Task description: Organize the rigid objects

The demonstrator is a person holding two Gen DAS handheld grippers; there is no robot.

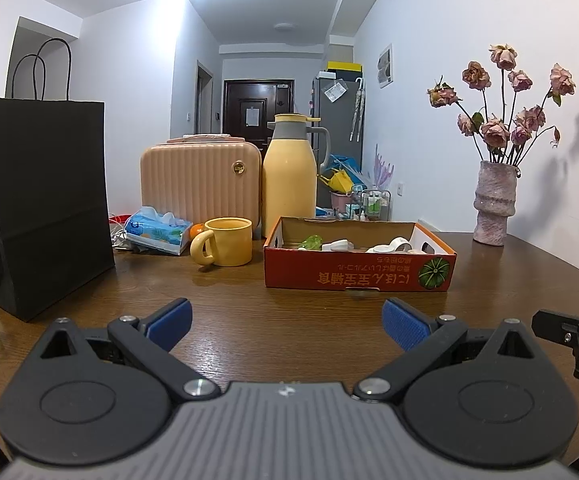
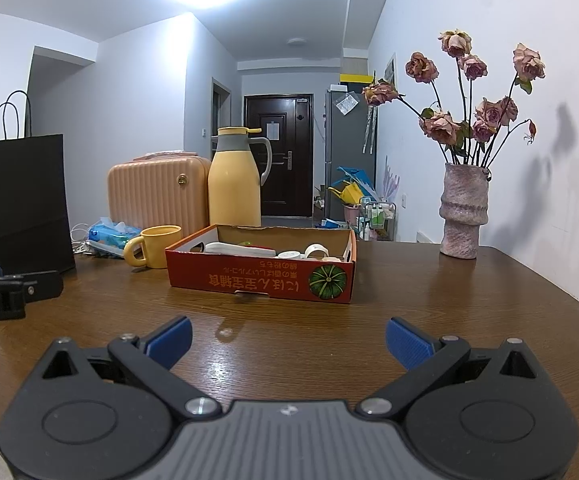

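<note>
Both grippers spread wide and empty above a wooden table, facing a low cardboard box of small items.

Left wrist view: the left gripper (image 1: 287, 320) has its jaws spread wide with nothing between the blue pads (image 1: 169, 322), over bare table (image 1: 289, 312) near its near edge. The cardboard box (image 1: 359, 270) sits past mid-table, holding white rigid pieces (image 1: 339, 246) and a green item (image 1: 311, 242). Toward the far edge stand a yellow mug (image 1: 225, 242), a yellow thermos (image 1: 289, 178) and a peach case (image 1: 201, 178); a black paper bag (image 1: 45, 204) is at the left edge, a vase of dried roses (image 1: 493, 204) at the far right corner.

Right wrist view: the right gripper (image 2: 289, 338) is likewise wide open and empty, with the box (image 2: 261, 276) ahead, slightly left.
</note>
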